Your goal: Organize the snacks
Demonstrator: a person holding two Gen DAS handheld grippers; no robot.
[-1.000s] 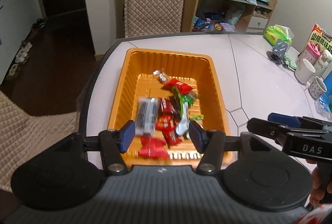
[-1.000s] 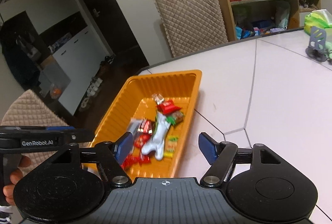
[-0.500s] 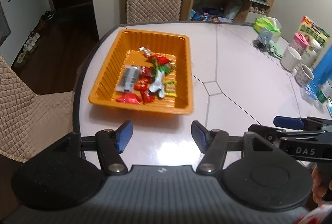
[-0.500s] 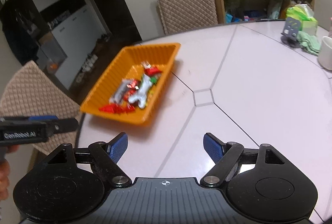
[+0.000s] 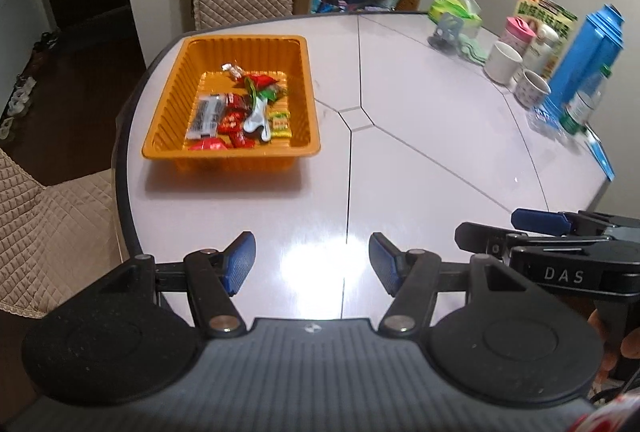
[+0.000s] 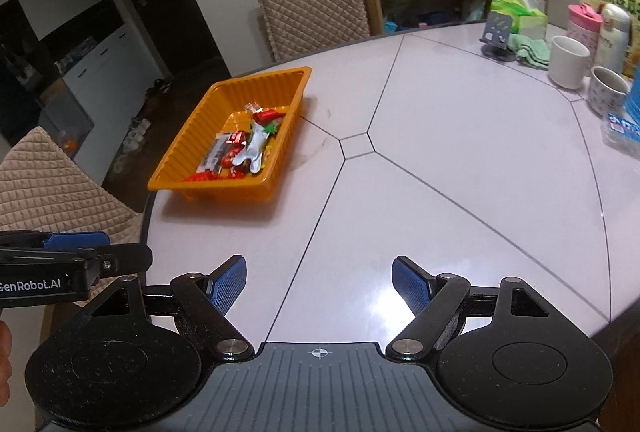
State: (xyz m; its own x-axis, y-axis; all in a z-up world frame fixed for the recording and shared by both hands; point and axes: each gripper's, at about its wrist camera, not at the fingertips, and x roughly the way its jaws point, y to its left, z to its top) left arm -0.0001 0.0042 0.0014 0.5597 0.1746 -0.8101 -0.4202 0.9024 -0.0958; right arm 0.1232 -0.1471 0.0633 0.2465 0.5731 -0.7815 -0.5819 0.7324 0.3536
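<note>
Snacks (image 5: pixel 236 112) are piled in the orange tray (image 5: pixel 168 104), far ahead and left of both grippers, so they are kept together | left hand-held gripper (image 5: pixel 312 258) is held open, nothing in it | right hand-held gripper (image 6: pixel 319 282) has just been opened wider, nothing between its jaws | bare tabletop (image 5: pixel 420 152) is seen below; the job is judged done.

Orange tray (image 5: pixel 168 104): rectangular, ribbed walls, flat on pale table near its left rounded edge, upright. Snacks (image 5: pixel 240 112) piled loose on tray floor, none outside it. Silver-black wrapped bar (image 5: pixel 206 116) toward left side of pile. Red wrappers (image 5: pixel 234 120) in middle and at near wall (image 5: pixel 208 144). White pouch (image 5: pixel 256 118) lying across pile, green-red packet (image 5: pixel 262 86) behind it. Small yellow-green pack (image 5: pixel 280 120) on right. Small silver-wrapped candy (image 5: pixel 232 69) at far end, slightly apart from rest.
</note>
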